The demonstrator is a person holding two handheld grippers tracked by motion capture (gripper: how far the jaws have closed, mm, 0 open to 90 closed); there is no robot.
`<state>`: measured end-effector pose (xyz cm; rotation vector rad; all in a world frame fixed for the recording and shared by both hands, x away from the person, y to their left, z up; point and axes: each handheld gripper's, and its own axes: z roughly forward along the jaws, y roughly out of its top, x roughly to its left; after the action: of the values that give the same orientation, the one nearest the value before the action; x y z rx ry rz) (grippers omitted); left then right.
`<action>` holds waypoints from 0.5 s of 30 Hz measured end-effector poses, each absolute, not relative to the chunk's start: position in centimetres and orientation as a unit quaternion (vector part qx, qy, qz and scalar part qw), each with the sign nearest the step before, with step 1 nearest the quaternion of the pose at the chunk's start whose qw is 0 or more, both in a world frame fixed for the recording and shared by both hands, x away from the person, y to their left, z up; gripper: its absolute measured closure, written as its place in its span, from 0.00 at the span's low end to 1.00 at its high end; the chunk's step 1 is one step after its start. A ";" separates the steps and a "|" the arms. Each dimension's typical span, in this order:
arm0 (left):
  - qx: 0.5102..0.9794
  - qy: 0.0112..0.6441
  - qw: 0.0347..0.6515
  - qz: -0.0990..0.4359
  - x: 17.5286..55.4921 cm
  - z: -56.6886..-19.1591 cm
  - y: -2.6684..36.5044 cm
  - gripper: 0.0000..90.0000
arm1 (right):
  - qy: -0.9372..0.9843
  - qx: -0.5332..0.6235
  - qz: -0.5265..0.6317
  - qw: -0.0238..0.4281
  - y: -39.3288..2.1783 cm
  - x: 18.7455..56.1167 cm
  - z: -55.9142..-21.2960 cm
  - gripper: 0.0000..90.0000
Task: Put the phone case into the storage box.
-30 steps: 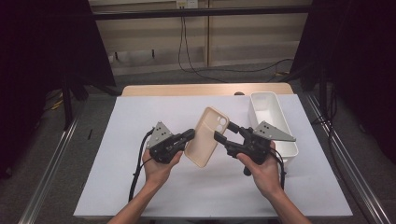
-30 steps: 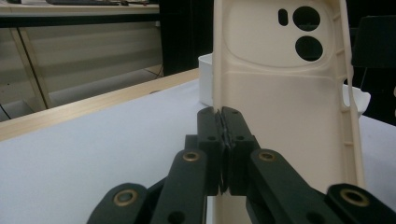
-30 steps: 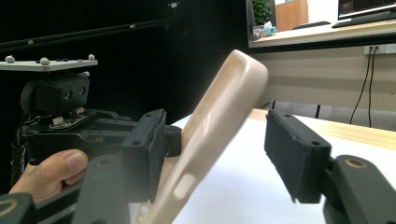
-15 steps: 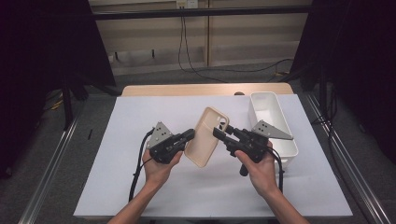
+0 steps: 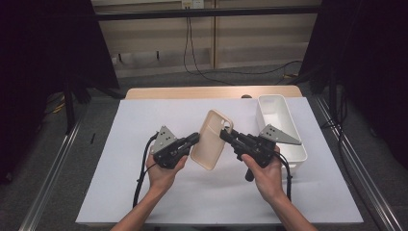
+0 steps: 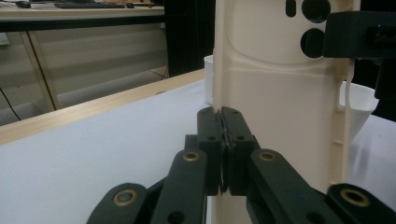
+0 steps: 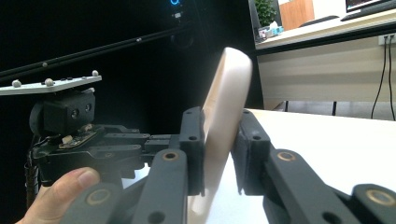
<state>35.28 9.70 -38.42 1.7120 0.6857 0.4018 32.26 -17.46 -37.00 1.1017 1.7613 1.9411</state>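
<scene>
Two grippers: both clamp one beige phone case (image 5: 211, 139) above the white table cover, one from each side.
Left hand (image 5: 162, 174): comes in from the bottom of the high view and holds the left gripper (image 5: 194, 138) pointing right and away.
Left gripper jaws: pressed together on the case's thin side wall; in the left gripper view (image 6: 222, 116) the two black pads nearly meet, with only the wall's edge between them.
Right hand (image 5: 268, 175): wraps the right gripper (image 5: 225, 135), which points left toward the case's upper right edge.
Right gripper jaws: they have just been closing and now pinch the case; in the right gripper view (image 7: 219, 140) the pads sit against both faces of the beige shell.
Phone case: held off the table, tilted, its camera cut-out end pointing away from the person and its lower end toward the person; the open inner side faces up in the high view. In the left gripper view (image 6: 280, 102) it stands upright with dark round and oval holes near the top.
White paper sheet (image 5: 144, 120): covers the table under both hands.
White bin (image 5: 284, 144): a long rectangular tray just right of the right gripper, resting on the sheet.
Wooden table edge (image 5: 192, 92): shows beyond the sheet's far border.
Floor cables (image 5: 207, 72): trail across the floor beyond the table.
</scene>
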 end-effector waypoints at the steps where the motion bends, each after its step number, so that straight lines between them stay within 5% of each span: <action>1: 0.735 0.292 0.587 0.173 35.3 -38.4 9.7 0.97 | 0.612 0.382 0.677 0.147 -17.5 32.2 -37.0 0.87; 15: 0.738 0.292 0.590 0.148 35.7 -38.8 9.7 0.89 | 0.614 0.369 0.683 0.143 -17.3 32.1 -37.0 0.89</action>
<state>35.73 9.74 -38.81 1.7175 0.6806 0.3454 32.15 -17.35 -36.98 1.0647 1.7706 1.9690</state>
